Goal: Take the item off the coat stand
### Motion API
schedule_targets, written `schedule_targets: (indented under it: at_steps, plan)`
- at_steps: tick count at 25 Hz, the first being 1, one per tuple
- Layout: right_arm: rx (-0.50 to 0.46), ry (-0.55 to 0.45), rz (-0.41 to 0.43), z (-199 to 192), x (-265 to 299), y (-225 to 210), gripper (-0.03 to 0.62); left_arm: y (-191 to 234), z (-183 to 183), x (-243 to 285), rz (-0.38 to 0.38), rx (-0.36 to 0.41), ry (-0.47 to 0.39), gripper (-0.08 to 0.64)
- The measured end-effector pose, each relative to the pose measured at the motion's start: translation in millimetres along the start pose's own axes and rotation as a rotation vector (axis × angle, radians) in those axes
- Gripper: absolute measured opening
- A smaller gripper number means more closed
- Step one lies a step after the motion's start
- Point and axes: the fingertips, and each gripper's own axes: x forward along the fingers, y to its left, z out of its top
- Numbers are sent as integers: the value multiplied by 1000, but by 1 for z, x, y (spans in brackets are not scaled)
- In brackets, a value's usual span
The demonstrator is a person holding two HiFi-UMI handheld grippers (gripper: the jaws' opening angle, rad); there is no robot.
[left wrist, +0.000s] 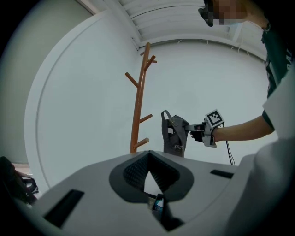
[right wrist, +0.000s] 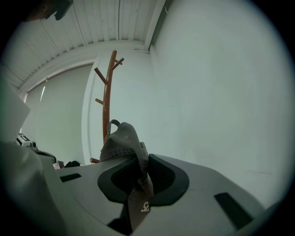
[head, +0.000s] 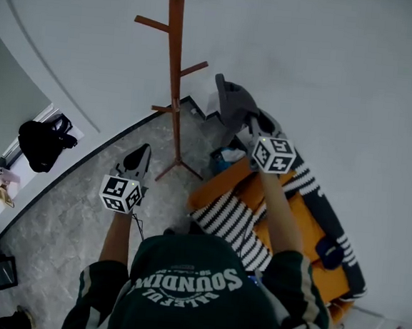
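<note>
Two grippers. Right gripper (right wrist: pixel 139 171): jaws nearly together, clamped on a fold of the grey bag (head: pixel 233 102). Bag: in the air, clear of the stand (head: pixel 174 64), beside its lower pegs. Left gripper (left wrist: pixel 147 173): jaws meet at the tips, nothing between them.
</note>
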Motion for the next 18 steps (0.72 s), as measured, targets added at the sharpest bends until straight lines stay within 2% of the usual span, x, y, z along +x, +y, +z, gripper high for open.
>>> schedule_targets:
  at_steps: [7, 11, 18]
  plan:
    - [37, 25, 23, -31, -19, 30, 46, -2, -7, 1, -24, -16, 4, 0]
    - [-2, 27, 34, -41, -28, 51, 46, -2, -7, -2, -19, -22, 3, 0]
    - [34, 45, 70, -64, -37, 82, 46, 6, -6, -13, -1, -24, -3, 0]
